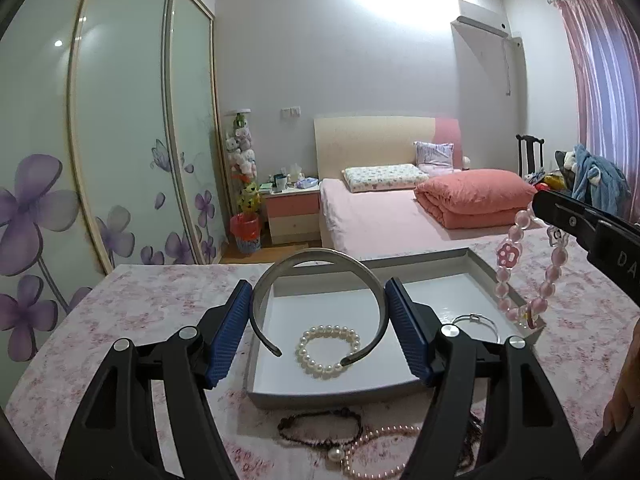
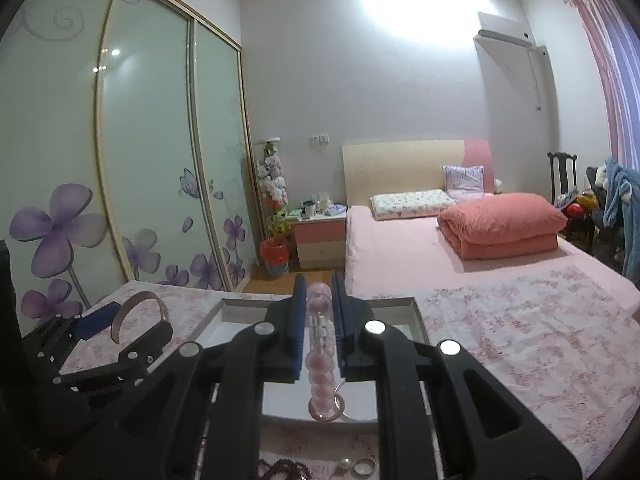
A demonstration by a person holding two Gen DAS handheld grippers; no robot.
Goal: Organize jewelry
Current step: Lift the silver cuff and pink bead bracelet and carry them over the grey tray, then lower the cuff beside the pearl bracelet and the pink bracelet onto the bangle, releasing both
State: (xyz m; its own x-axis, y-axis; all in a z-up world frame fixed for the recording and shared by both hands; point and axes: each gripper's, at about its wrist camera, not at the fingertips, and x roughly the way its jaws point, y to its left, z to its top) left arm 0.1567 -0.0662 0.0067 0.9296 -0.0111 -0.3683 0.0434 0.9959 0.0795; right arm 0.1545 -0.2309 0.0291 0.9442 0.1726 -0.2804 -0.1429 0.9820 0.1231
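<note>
In the left wrist view we hold the left gripper [image 1: 320, 328] low and centre, tilted gently downward, its blue pads [image 1: 226, 334] spread wide and pressing the two sides of a grey headband [image 1: 320, 258]. The headband arches upright between them, its open ends hanging over the white tray [image 1: 340, 394]. Inside that tray a white pearl bracelet [image 1: 327, 351] lies near the front, and a thin silver bangle [image 1: 476, 320] sits toward the right wall. Below the tray, at the bottom edge, a dark beaded bracelet [image 1: 320, 426] and a pink pearl strand [image 1: 380, 444] rest on the floral cloth [image 1: 132, 304]. At the right edge our right gripper [image 1: 560, 220] reaches in from the side, nearly level, and a pink beaded bracelet [image 1: 532, 268] dangles from it above the tray's right corner. In the right wrist view its fingers are almost closed, pinching that bracelet [image 2: 320, 368] edge-on at centre frame.
</note>
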